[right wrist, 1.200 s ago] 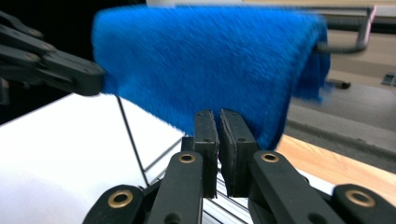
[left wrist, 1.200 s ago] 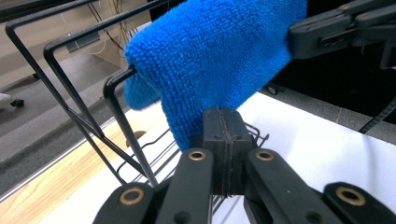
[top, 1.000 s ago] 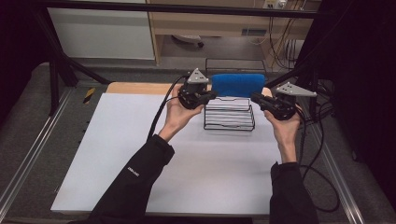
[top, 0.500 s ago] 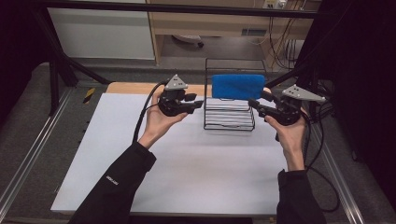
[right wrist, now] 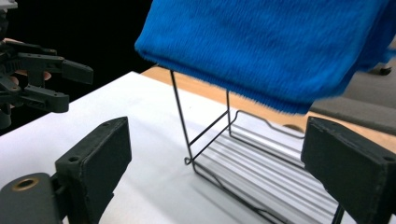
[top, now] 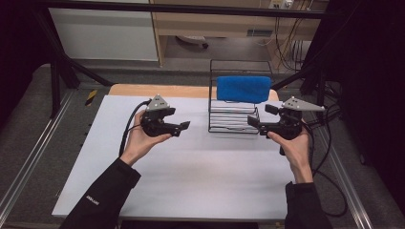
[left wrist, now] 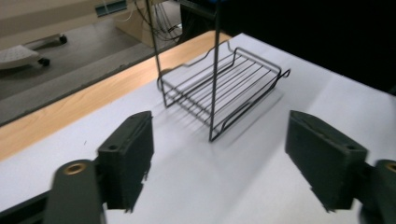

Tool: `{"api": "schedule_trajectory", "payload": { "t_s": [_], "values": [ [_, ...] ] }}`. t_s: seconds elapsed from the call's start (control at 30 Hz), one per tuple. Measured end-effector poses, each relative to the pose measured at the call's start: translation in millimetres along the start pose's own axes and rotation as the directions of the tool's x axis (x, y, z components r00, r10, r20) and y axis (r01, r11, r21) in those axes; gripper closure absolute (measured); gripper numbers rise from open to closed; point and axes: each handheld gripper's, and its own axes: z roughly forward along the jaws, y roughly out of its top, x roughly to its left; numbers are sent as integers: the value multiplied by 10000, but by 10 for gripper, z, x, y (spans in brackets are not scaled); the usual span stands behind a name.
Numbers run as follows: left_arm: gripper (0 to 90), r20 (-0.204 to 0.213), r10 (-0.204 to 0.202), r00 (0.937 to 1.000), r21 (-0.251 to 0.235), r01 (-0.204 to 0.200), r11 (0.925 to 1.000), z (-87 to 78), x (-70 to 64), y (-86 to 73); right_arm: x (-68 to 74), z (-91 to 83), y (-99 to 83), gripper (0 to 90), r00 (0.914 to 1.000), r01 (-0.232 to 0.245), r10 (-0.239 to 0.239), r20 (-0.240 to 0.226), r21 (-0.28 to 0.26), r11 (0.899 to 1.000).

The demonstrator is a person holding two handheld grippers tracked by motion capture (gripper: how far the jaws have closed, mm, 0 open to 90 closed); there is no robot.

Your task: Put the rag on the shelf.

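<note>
Both sets of jaws stand spread and empty — the left gripper [top: 179, 128] well left of the wire rack [top: 234, 119], the right gripper [top: 258, 122] just beside it. The blue towel [top: 243, 88] hangs draped over the rack's top; the hanging looks done — nothing seems left.

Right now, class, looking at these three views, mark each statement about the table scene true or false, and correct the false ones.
1. A blue towel hangs over the top of the black wire rack. True.
2. The left gripper is clamped on the rack. False: its jaws stand open, apart from the rack, with nothing between them.
3. The right gripper is open. True.
4. The rack lies tipped on its side. False: it stands upright on the white table.
5. The towel lies flat on the table. False: it is draped on the rack, above the table.
</note>
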Motion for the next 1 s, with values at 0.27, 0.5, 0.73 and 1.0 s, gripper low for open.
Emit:
{"api": "schedule_trajectory", "payload": {
  "t_s": [0.27, 0.5, 0.73, 1.0],
  "values": [
    [84, -462, -203, 9987, 310, 218, 9993, -226, 56, -436, 95, 11, -181, 46, 10000, 18, -17, -92, 144, 9999],
    [68, -667, -468, 9967, 601, 508, 9969, -372, 97, -787, 160, 82, -434, 13, 9999, 45, -34, -149, 762, 9971],
    [70, -594, -833, 9948, 806, 879, 9929, -458, 145, -1146, 193, 131, -772, 8, 9993, -112, 167, -348, 1547, 9879],
    [72, -511, -1034, 9933, 876, 1076, 9903, -596, 179, -1453, 171, 70, -1074, 7, 9992, -192, 263, -305, 2116, 9772]
  ]
}}
